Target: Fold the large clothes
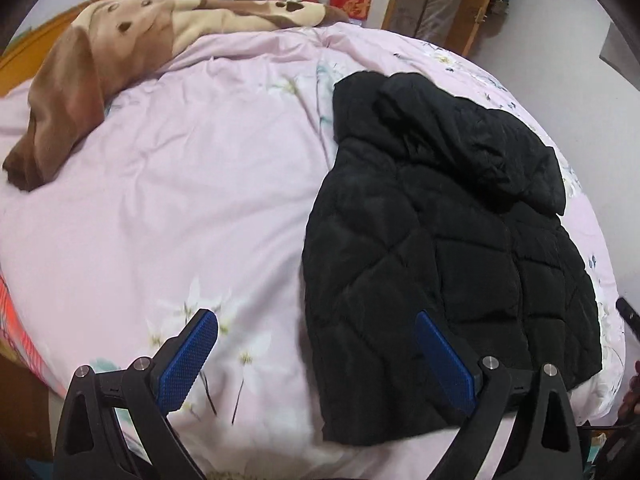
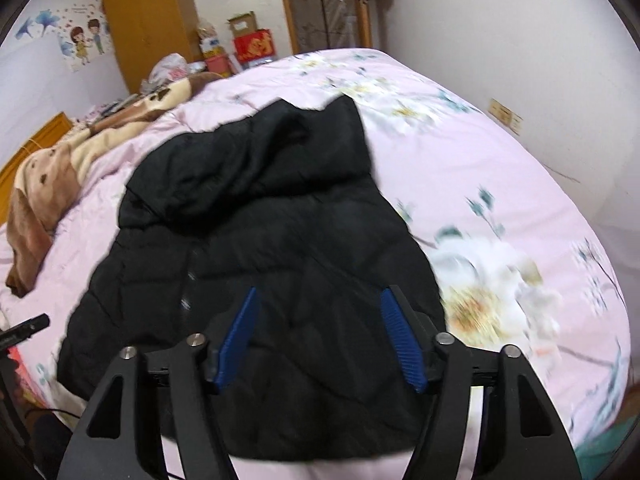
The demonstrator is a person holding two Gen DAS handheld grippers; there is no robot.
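Left wrist view shows a big bed with a pink flowered cover (image 1: 160, 200) that fills most of the frame. A black puffy jacket (image 1: 440, 260) lies flat on the cover, in the right half of the frame. It has sewn diamond lines on it, and its hood is at the upper end, toward the top of the frame. The left gripper (image 1: 316, 356) sits at the bottom of the frame. Its two blue pads are far apart and nothing is between them. One pad is over the pink cover and the other pad is in front of the jacket's lower left part. A brown and cream blanket (image 1: 100, 60) lies bunched in the upper left of the frame. Red boxes (image 1: 350, 4) stand by the wall at the top.

Right wrist view shows the same jacket (image 2: 260, 220) in the middle of the frame, with its hood toward the top. The right gripper (image 2: 318, 340) is at the bottom middle. Its blue pads are apart and they do not pinch anything. The jacket's lower part shows behind and between them, but I cannot tell if the pads touch it. The pink cover (image 2: 500, 200) is on the right. A yellow wooden wardrobe (image 2: 148, 20) stands in the upper left.
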